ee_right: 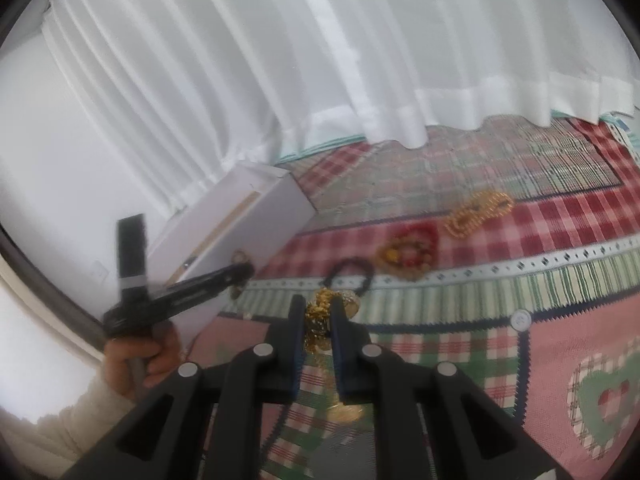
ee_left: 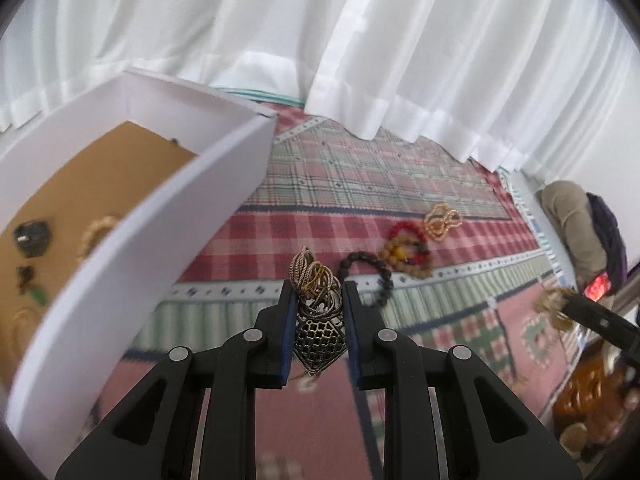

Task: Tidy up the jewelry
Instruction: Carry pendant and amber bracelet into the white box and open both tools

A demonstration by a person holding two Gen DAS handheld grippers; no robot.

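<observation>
We have the left gripper (ee_left: 318,296) clamped on a bronze-toned necklace (ee_left: 318,312): its coiled chain bunches up past the fingertips, and the filigree diamond pendant (ee_left: 320,344) hangs back between the blue pads, long axis running along the fingers, point toward the camera. It is lifted clear of the patterned cloth (ee_left: 360,184), just right of the white box (ee_left: 160,216) (brown floor inside, a few pieces already lying there, too blurred to name).

Over to the right gripper (ee_right: 318,312), clenched on a gold chain (ee_right: 318,316) that is wadded between its fingers; a gold coin-like pendant (ee_right: 346,412) dangles beneath, so the piece trails downward toward the cloth.

Ahead of both grippers, on the cloth, lie a dark bead bracelet (ee_left: 366,276), then a red and amber beaded cluster (ee_left: 406,252), then a small gold-bead loop (ee_left: 442,220), strung out in a diagonal row away from the box. In the right wrist view we see a hand (ee_right: 140,356) gripping the left tool's handle beside the box.
</observation>
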